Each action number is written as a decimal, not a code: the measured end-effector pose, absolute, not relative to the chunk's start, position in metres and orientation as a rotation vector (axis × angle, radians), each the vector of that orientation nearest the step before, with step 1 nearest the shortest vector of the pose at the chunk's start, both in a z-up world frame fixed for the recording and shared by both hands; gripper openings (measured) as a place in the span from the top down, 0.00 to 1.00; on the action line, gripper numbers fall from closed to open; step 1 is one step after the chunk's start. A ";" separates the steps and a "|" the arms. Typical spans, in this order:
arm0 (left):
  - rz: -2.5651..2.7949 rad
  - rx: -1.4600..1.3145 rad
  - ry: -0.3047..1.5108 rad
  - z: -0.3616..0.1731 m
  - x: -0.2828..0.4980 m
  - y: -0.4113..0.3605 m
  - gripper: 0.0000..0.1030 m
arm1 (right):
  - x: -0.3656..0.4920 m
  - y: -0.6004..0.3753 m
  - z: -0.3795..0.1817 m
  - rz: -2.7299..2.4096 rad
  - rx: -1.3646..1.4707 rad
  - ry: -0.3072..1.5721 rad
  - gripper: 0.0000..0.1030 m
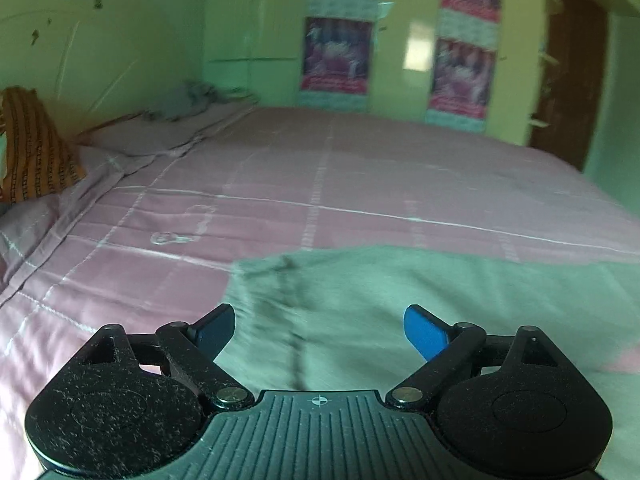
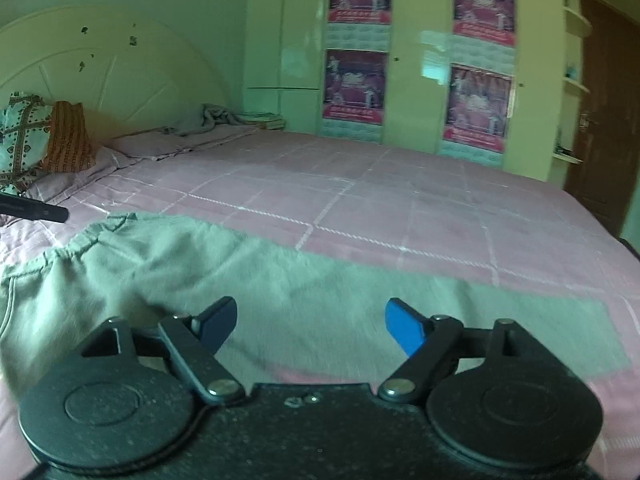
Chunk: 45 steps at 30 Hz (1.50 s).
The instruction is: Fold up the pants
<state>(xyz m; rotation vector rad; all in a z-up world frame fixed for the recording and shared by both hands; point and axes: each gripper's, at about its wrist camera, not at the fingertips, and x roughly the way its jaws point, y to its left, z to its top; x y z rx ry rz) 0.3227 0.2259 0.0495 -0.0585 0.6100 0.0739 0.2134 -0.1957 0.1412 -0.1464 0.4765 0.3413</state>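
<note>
The green pants (image 2: pixel 280 280) lie spread flat on the bed (image 2: pixel 400 184), directly ahead of and beneath both grippers. The left hand-held gripper (image 1: pixel 320 330) and right hand-held gripper (image 2: pixel 310 326) are released, holding nothing. Folding looks barely begun.

Both wrist views low and close over the bed (image 1: pixel 360 184), facing the postered wardrobe (image 2: pixel 416 60)

Grey-green pants (image 2: pixel 248 280) on pink checked bedsheet (image 2: pixel 400 200)
</note>
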 end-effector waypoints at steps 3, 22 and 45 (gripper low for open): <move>0.057 -0.053 0.673 0.036 0.363 0.251 0.11 | 0.254 -0.190 0.140 0.381 -0.147 0.500 0.45; -0.135 -0.066 0.852 -0.050 0.478 0.304 0.14 | 0.417 -0.137 0.071 0.496 -0.255 0.647 0.44; -0.308 -0.127 0.511 0.037 0.364 0.300 0.84 | 0.347 -0.132 0.141 0.629 -0.387 0.554 0.96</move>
